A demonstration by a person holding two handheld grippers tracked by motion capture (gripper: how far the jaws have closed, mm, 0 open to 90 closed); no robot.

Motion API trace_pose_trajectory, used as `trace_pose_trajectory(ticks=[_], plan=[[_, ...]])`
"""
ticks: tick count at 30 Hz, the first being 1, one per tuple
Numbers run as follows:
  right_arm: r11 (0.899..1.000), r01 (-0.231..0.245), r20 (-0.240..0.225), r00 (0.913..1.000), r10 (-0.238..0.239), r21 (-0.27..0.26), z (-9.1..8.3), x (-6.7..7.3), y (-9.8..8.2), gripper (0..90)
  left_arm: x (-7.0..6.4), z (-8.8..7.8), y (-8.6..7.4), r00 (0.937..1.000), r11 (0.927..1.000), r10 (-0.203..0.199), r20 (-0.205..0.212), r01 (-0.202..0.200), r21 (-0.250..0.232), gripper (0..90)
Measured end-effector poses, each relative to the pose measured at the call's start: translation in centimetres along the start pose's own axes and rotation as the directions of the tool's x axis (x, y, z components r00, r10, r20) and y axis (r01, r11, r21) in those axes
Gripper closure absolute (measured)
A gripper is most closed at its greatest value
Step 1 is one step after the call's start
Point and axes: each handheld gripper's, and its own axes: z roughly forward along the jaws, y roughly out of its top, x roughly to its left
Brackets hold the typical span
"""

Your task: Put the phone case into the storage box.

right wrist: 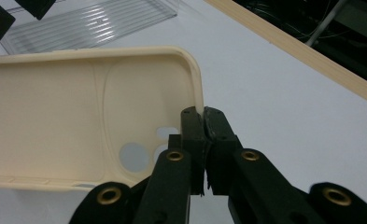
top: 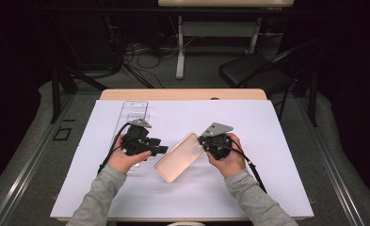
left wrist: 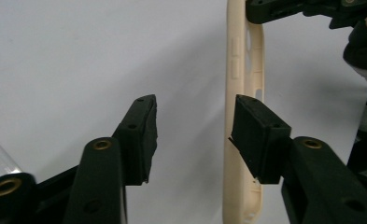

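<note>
Pinching the phone case rim, right claw clenched; left claw half-released, straddling its edge.

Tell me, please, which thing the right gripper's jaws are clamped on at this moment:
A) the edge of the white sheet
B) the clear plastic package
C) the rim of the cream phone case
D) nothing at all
C: in the right gripper view, the right gripper has its jaws pressed together on the side wall of the cream phone case, near its camera cut-out, while the clear plastic package lies apart behind it.
</note>
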Motion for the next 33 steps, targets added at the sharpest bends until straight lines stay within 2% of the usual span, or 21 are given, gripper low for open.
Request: trace_pose_trajectory(ticks=[2, 4, 11, 17, 33], plan=[[1.000, 0.003, 0.001, 1.0000, -0.003, 0.003, 0.0, 0.0, 0.0, 88.1, -0.2, 0.1, -0.1, 0.9998, 0.9999, -0.015, 0.010, 0.015, -0.005, 52.4], [1.000, 0.003, -0.002, 1.0000, -0.003, 0.003, 0.0, 0.1, 0.0, 88.1, -0.4, 0.4, -0.1, 0.9996, 0.9999, -0.010, 0.026, 0.010, -0.003, 52.4], [1.000, 0.013, -0.005, 0.9999, -0.013, 0.004, 0.1, 0.3, 0.0, 88.1, -0.5, 0.9, -0.2, 0.9991, 0.9997, -0.026, 0.034, 0.026, -0.001, 54.5], [1.000, 0.018, -0.011, 0.9998, -0.018, 0.003, 0.1, 0.6, 0.0, 88.1, -0.6, 1.4, -0.2, 0.9975, 0.9995, -0.025, 0.066, 0.023, 0.022, 57.7], [0.999, 0.033, -0.026, 0.9991, -0.033, -0.006, 0.1, 1.3, 0.2, 88.1, -0.9, 2.5, -0.5, 0.9944, 0.9947, -0.058, 0.088, 0.050, 0.090, 66.6]])
